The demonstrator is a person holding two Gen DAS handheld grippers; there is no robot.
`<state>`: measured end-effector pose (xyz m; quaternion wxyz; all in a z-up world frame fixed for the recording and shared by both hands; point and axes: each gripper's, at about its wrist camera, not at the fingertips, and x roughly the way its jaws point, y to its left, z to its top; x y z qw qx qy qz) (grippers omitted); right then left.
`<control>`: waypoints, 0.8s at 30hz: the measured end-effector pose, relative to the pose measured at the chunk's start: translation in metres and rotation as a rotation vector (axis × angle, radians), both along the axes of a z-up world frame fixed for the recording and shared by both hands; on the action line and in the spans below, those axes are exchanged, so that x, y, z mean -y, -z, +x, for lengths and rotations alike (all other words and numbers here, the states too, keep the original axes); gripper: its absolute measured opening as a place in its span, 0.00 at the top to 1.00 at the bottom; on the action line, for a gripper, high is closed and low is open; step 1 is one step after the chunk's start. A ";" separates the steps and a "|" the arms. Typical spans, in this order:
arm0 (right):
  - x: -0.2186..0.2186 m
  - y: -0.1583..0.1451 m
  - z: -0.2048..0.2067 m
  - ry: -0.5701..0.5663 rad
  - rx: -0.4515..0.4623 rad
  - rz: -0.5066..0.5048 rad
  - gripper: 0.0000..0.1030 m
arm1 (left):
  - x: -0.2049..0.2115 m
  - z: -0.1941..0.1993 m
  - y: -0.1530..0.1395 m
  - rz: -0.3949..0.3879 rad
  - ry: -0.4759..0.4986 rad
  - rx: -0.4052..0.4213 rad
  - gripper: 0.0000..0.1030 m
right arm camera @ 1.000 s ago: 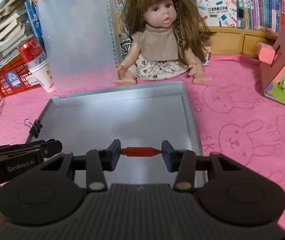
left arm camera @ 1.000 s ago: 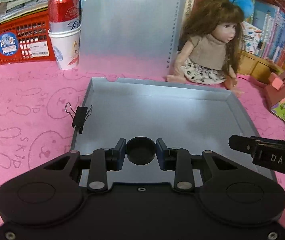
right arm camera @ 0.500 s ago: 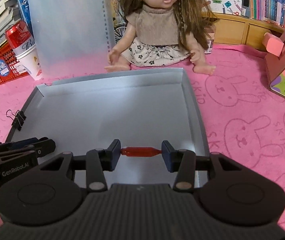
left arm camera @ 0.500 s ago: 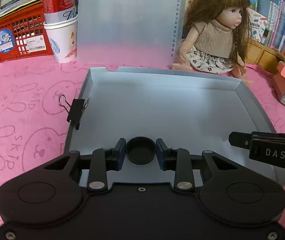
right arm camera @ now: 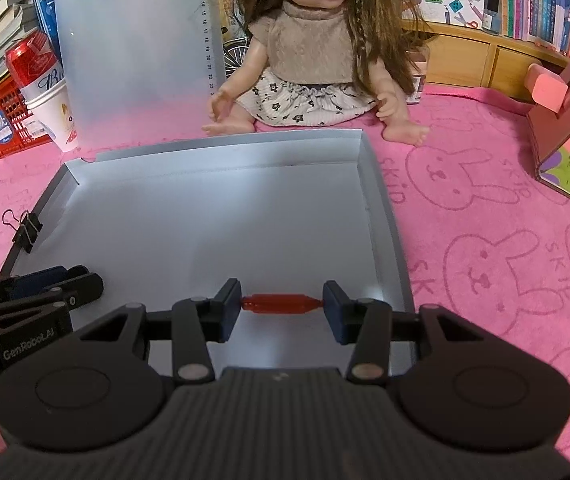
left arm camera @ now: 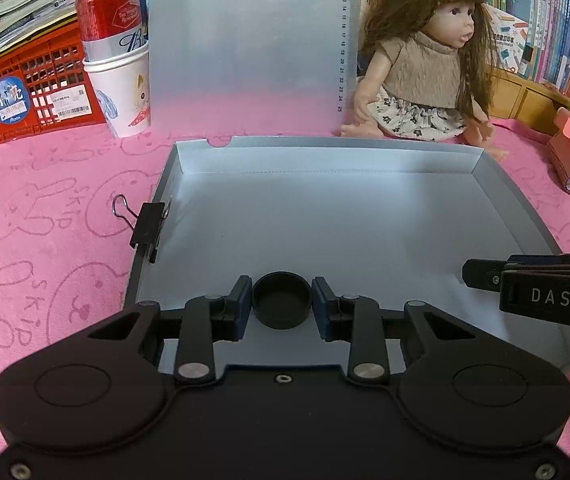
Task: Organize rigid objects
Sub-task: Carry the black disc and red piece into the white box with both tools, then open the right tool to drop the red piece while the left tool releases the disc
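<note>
Tray [left arm camera: 365, 232] near edge hidden; left hand-held gripper [left arm camera: 282, 307] grips black cap [left arm camera: 282, 299]; right hand-held gripper [right arm camera: 282, 305] pinches red piece [right arm camera: 281, 304] lengthwise.

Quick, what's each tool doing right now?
Left tool: closed on a black cap.
Right tool: closed on a small red piece.

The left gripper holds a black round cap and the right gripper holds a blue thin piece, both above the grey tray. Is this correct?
Not quite: the thin piece in the right gripper is red, not blue, as the right wrist view shows. The left gripper does hold a black round cap, both above the grey tray.
</note>
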<state>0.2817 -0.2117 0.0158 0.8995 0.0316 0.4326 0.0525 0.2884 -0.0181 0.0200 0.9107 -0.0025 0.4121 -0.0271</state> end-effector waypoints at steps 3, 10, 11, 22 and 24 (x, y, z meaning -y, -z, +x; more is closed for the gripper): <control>0.000 0.000 0.000 0.001 0.000 0.002 0.48 | 0.000 0.000 0.000 -0.004 -0.003 0.000 0.70; 0.000 0.000 0.000 -0.002 0.000 -0.001 0.48 | -0.001 0.001 0.000 -0.011 -0.008 -0.001 0.70; 0.000 -0.001 0.000 -0.003 0.001 0.001 0.47 | -0.001 0.001 0.000 -0.012 -0.008 -0.001 0.70; 0.000 -0.004 -0.002 -0.010 0.015 -0.006 0.28 | -0.005 0.001 -0.003 -0.052 -0.009 -0.018 0.57; 0.000 -0.007 -0.003 -0.016 0.025 -0.009 0.24 | -0.005 0.001 -0.003 -0.054 -0.006 -0.020 0.52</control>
